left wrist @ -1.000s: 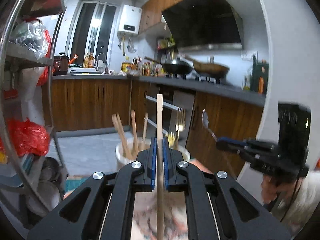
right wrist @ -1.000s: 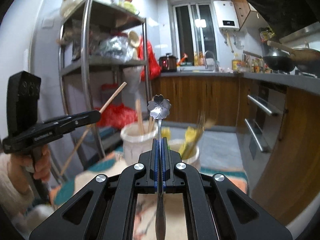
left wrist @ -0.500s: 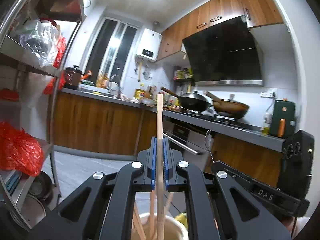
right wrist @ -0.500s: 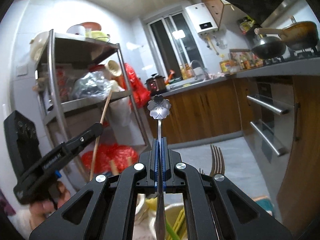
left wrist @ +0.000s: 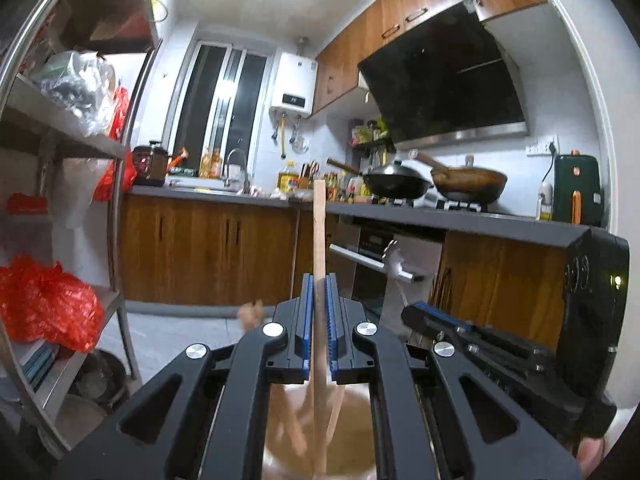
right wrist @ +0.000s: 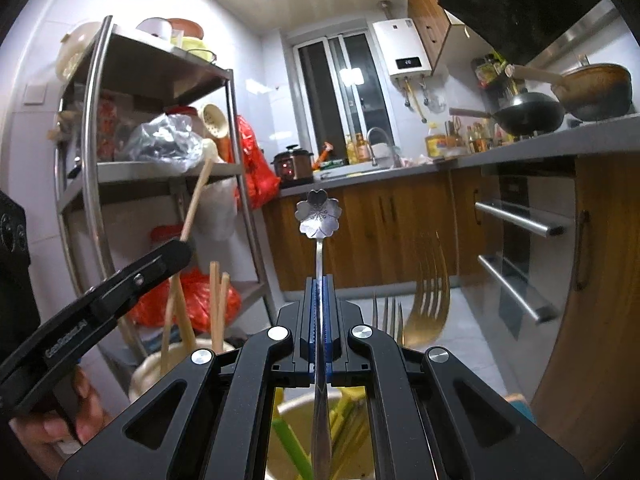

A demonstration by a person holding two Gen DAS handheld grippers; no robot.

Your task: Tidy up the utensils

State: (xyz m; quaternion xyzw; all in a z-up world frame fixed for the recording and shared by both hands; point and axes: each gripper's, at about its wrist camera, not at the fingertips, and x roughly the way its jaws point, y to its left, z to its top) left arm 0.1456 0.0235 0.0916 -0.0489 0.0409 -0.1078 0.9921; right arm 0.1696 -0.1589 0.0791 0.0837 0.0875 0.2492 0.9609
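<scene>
My left gripper (left wrist: 319, 320) is shut on a wooden chopstick (left wrist: 319, 232) that stands upright. Its lower end hangs over a pale cup (left wrist: 352, 404) holding other wooden chopsticks. My right gripper (right wrist: 319, 320) is shut on a silver spoon (right wrist: 319, 216) with a flower-shaped bowl pointing up. The spoon's handle reaches down over a cup (right wrist: 294, 406) of green and yellow utensils. A gold fork (right wrist: 428, 296) and a silver fork (right wrist: 386, 316) rise from behind that gripper. In the right wrist view the left gripper (right wrist: 180, 250) holds its chopstick (right wrist: 196, 200) above a white cup (right wrist: 152, 368). In the left wrist view the right gripper (left wrist: 412, 314) is close on the right.
A steel shelf rack (right wrist: 92, 168) with red bags (left wrist: 44, 308) stands at the left. Wooden cabinets and a grey counter (left wrist: 440, 216) with two woks run along the back and right. An oven handle (right wrist: 520, 220) juts out on the right. A hand (right wrist: 36, 432) grips the left tool.
Both grippers moved over the cups and sank a little. The cups slid from ahead to under the fingers, and the two tools drew closer together. Both grips stayed shut.
</scene>
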